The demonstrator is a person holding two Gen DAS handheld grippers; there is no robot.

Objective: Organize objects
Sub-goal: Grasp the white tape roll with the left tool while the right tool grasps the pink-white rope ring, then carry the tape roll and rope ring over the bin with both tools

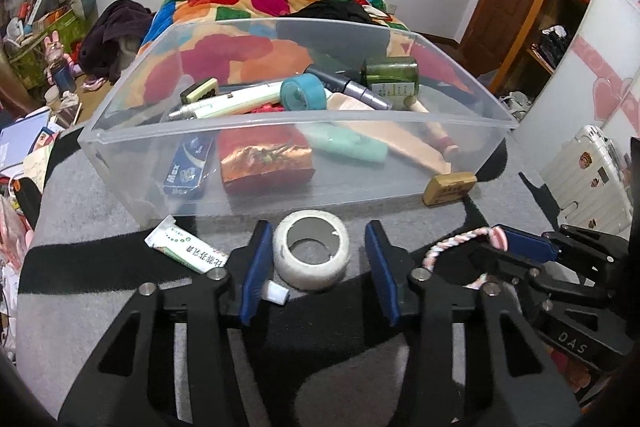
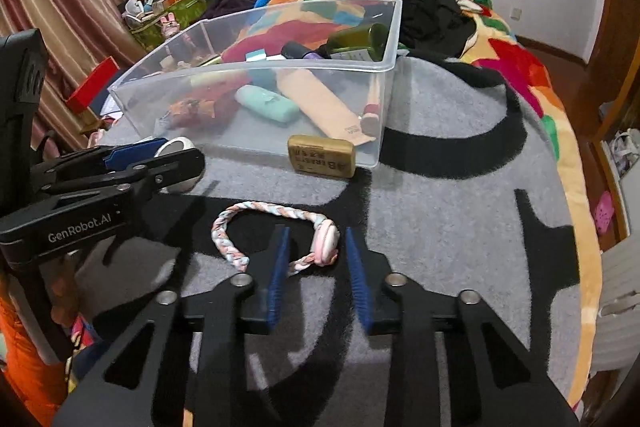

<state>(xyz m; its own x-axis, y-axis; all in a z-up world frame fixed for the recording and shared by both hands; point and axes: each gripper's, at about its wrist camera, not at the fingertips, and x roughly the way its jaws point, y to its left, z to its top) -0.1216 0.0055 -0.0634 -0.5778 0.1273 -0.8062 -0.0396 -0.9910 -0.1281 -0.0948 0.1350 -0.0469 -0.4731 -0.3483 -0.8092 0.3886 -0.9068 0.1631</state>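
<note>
A: Left tool (image 1: pixel 313 254) straddles the white tape roll (image 1: pixel 312 254) on the grey blanket (image 1: pixel 100 195) before the clear bin (image 1: pixel 296 131), pads not quite touching.

B: Right tool (image 2: pixel 316 253) brackets the pink braided bracelet (image 2: pixel 280 235), half-wide, not gripping.
</note>
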